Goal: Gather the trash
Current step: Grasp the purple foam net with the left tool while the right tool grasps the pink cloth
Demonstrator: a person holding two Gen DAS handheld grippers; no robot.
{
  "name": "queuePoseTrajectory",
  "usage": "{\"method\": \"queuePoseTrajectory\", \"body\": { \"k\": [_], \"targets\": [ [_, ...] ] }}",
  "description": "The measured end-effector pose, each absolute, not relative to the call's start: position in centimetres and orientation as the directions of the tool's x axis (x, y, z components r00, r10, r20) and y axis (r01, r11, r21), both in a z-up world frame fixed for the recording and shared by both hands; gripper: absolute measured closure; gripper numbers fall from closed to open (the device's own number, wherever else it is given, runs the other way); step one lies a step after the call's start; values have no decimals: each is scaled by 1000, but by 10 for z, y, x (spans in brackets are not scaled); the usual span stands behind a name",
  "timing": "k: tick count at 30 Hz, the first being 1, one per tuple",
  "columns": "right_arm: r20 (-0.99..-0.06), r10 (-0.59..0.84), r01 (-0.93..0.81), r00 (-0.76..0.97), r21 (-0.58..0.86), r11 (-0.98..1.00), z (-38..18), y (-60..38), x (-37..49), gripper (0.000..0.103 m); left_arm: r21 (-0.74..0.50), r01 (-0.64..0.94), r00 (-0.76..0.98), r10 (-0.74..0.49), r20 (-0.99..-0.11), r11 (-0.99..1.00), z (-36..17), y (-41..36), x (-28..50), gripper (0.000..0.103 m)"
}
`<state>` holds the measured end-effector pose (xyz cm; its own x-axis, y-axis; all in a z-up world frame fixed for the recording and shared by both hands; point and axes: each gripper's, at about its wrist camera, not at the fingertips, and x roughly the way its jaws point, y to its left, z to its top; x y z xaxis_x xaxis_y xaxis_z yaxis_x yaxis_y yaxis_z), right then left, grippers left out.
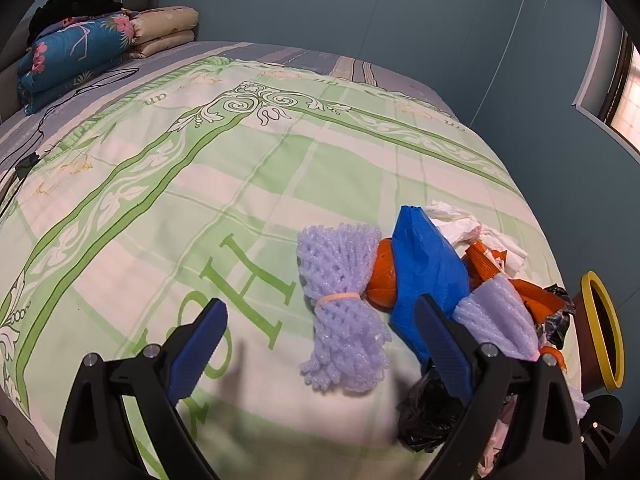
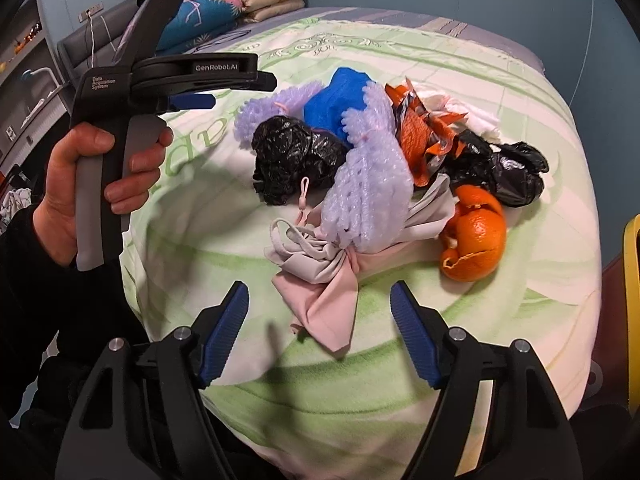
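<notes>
A heap of trash lies on the green-patterned bedcover point(image 1: 200, 168): lilac foam nets point(image 1: 344, 292) point(image 2: 372, 184), a blue bag point(image 1: 424, 264) point(image 2: 332, 104), orange peel point(image 2: 476, 240), crumpled black plastic bags point(image 2: 292, 156) point(image 1: 428, 412), a torn orange wrapper point(image 2: 420, 136), white tissue point(image 1: 460, 224) and a pink-grey cloth point(image 2: 324, 272). My left gripper point(image 1: 320, 302) hangs open above the tied foam net, not touching it. My right gripper point(image 2: 319, 286) is open, with the tip of the pink-grey cloth between its fingers and the pads clear of it.
A bin with a yellow rim point(image 1: 604, 328) point(image 2: 632, 280) stands beside the bed, right of the heap. Folded quilts point(image 1: 80, 56) and a black cable point(image 1: 60, 104) lie at the head end. A hand point(image 2: 80, 168) holds the left gripper's handle at the left.
</notes>
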<state>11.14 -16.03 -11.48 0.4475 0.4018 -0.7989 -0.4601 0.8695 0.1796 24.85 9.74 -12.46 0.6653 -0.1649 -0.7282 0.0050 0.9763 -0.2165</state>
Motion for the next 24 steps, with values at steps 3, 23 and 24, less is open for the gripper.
{"method": "queuePoseTrajectory", "body": {
  "k": [3, 23, 24],
  "targets": [
    [-800, 409, -464, 439, 187, 866, -118, -158, 113, 34, -219, -2, 664, -162, -730, 976, -128, 98, 251, 12],
    [-828, 382, -462, 409, 173, 870, -134, -145, 125, 66, -235, -40, 596, -166, -786, 971, -154, 93, 270, 61],
    [-828, 384, -459, 408, 177, 871, -134, -145, 127, 69, -231, -42, 594, -161, -788, 972, -155, 93, 270, 67]
  ]
}}
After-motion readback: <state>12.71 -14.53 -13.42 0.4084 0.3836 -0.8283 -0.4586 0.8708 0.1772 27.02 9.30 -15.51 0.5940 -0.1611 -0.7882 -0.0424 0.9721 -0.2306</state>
